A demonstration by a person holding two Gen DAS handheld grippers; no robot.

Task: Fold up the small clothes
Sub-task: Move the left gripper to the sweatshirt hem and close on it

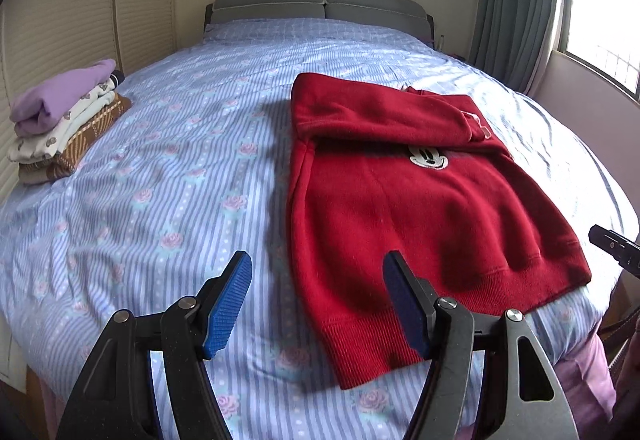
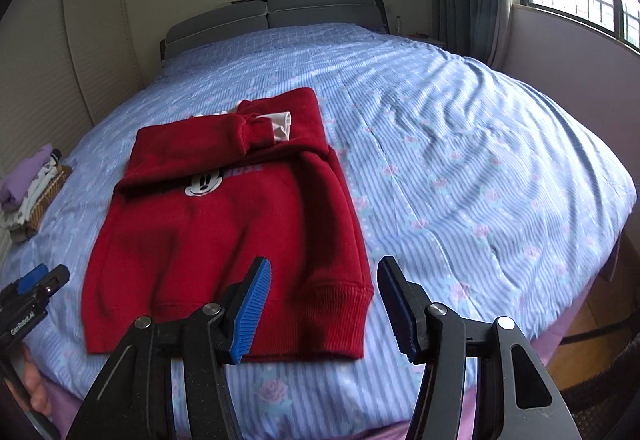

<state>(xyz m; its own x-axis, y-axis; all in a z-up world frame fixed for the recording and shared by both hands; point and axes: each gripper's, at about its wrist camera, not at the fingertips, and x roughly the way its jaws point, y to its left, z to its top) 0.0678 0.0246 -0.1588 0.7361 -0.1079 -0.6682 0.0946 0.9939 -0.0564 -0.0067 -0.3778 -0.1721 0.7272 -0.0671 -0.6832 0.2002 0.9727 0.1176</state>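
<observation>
1. Blue-padded jaws of my left gripper [image 1: 316,304] are standing apart with nothing between them, hovering over the near left corner of the red sweatshirt [image 1: 420,207].
2. Beside it, my right gripper [image 2: 322,306] is hanging over the sweatshirt's near right hem corner, its jaws also apart and gripping nothing.
3. I am seeing the sweatshirt lying flat on the striped bedspread [image 1: 160,167], hem toward me, sleeves already folded across the chest above the cartoon mouse patch [image 1: 428,158].
4. Well to the sweatshirt's left, a stack of folded clothes [image 1: 64,119] is sitting near the bed's edge.
5. I am judging the fabric thick, soft and floppy, light but bulky; it will be sagging if lifted from one point.
6. I am reckoning the ribbed hem corners the best hold, one per gripper, for carrying the bottom up over the sleeves.
</observation>
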